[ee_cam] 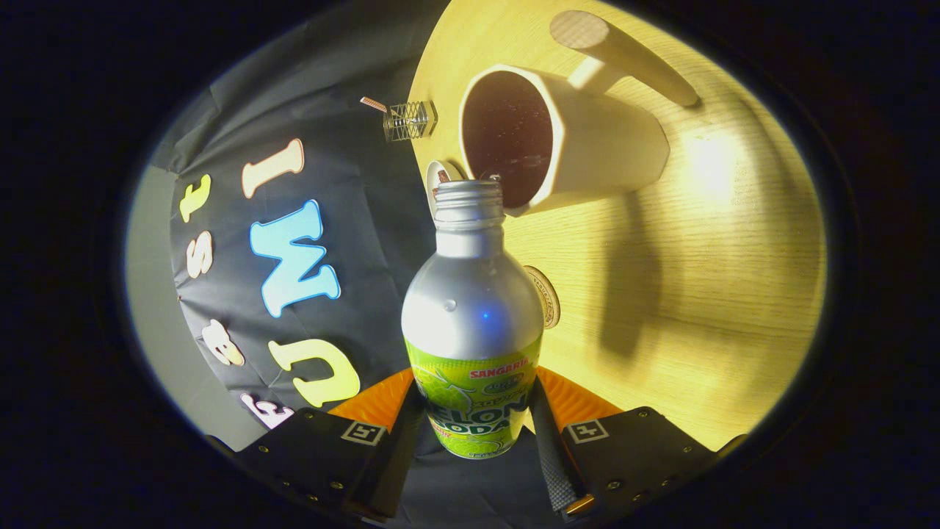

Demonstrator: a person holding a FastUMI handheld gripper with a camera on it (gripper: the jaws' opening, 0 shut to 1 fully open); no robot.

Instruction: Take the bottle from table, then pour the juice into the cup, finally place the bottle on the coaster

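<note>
My gripper (476, 430) is shut on a silver bottle (470, 294) with a green label, both fingers pressing its lower body. The whole view is rolled sideways, so the bottle is tilted over. Its open threaded mouth (468, 192) sits right at the rim of a white cup (595, 147), which holds dark liquid. A round coaster (547, 295) lies on the wooden table (698, 294) just beyond the bottle's shoulder, partly hidden by it.
A wooden cylinder (624, 55) lies on the table past the cup. A small wire basket (410, 120) and a small white dish (438, 176) sit near the table's edge by the black cloth wall.
</note>
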